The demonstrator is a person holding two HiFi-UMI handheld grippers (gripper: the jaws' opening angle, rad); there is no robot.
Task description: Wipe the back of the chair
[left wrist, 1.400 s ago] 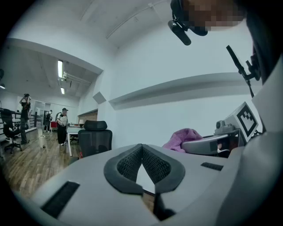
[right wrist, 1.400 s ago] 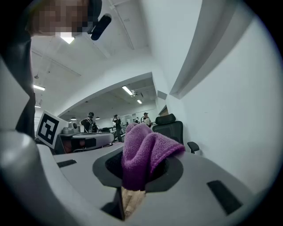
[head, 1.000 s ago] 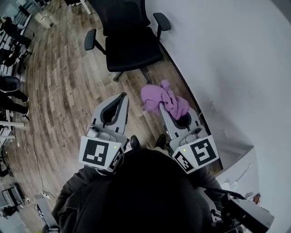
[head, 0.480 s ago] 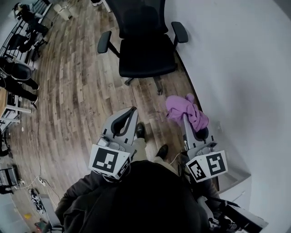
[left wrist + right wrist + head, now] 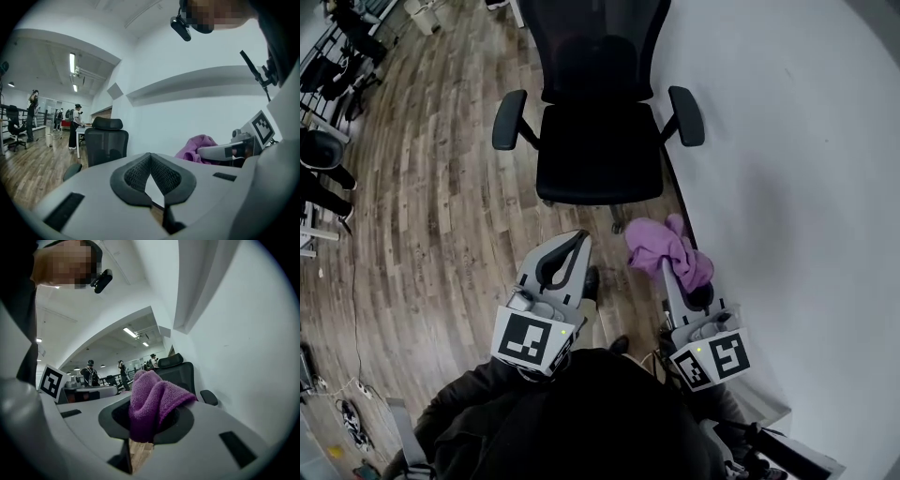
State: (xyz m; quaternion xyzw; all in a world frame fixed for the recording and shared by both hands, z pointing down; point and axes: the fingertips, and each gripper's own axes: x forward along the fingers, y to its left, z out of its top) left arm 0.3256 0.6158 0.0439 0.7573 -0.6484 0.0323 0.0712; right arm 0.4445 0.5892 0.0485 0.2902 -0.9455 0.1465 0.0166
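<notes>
Chair: black mesh, armrests, headrest, on the floor at its edge by the wall, seat facing the person. Cloth: purple, bunched, clamped in right tool, near chair's front, not touching. Left tool alongside, tips together, empty. Both point at chair.

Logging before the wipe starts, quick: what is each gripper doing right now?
The left gripper is shut, with nothing between its jaws.
The right gripper is shut on the purple cloth.
</notes>
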